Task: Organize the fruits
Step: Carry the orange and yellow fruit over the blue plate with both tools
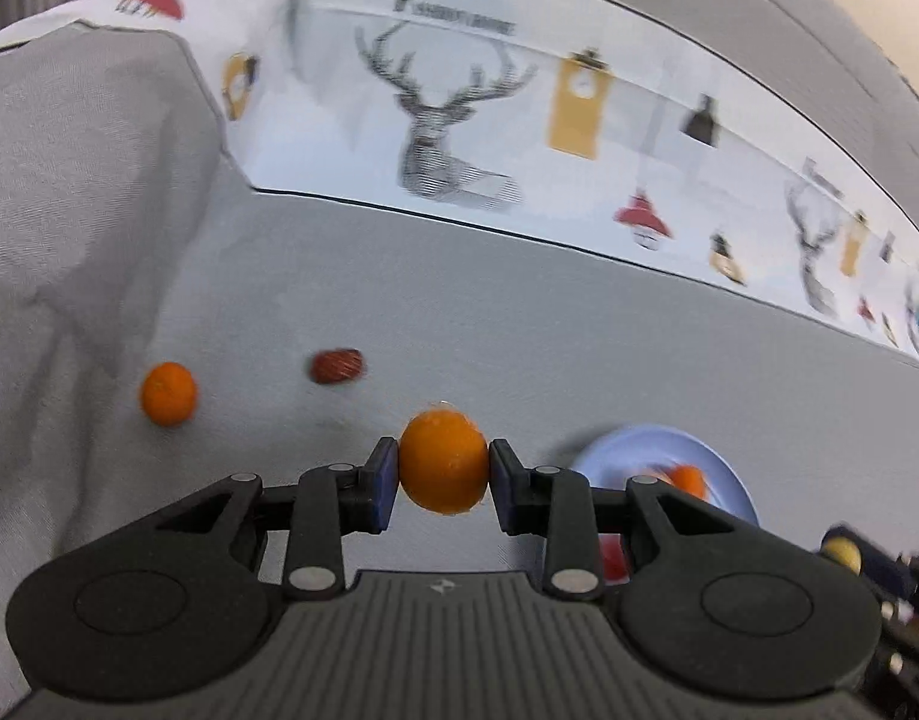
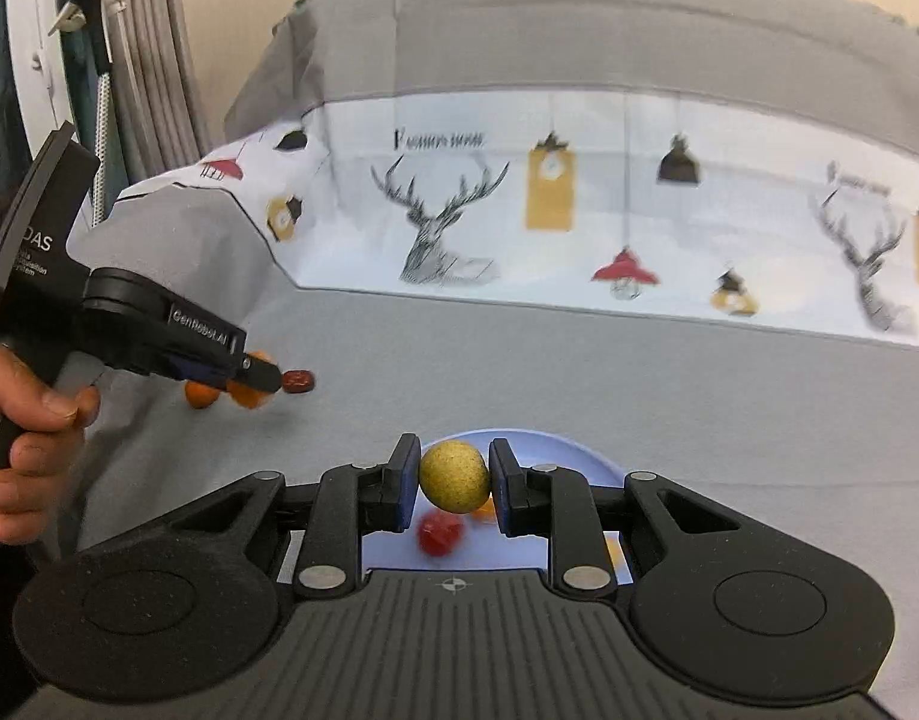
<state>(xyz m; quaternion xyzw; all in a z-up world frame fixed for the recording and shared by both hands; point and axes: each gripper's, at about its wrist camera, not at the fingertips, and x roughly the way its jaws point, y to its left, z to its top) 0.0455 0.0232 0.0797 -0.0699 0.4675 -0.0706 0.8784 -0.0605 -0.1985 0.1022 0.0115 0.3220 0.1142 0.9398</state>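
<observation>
Fruit already sits in the pale blue round plate point(image 2: 573, 450), while your left gripper point(image 1: 443, 468) clamps a small orange kumquat point(image 1: 443, 461), your right gripper point(image 2: 453, 480) clamps a speckled yellow round fruit point(image 2: 455, 478), and one loose orange kumquat point(image 1: 168, 393) and a dark red date point(image 1: 336, 366) wait on the grey cloth point(image 1: 519, 330).

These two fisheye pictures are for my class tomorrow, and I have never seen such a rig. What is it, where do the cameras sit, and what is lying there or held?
No robot here: a person holds a hand-held gripper in each hand, each with a camera looking along its two fingers. The left wrist view shows the left hand-held gripper shut on an orange fruit. The right wrist view shows the right hand-held gripper shut on a yellow-green fruit, with the person's hand at the edge. On the grey cloth lie another orange fruit, a dark red fruit and a pale blue plate already holding some fruit.
</observation>
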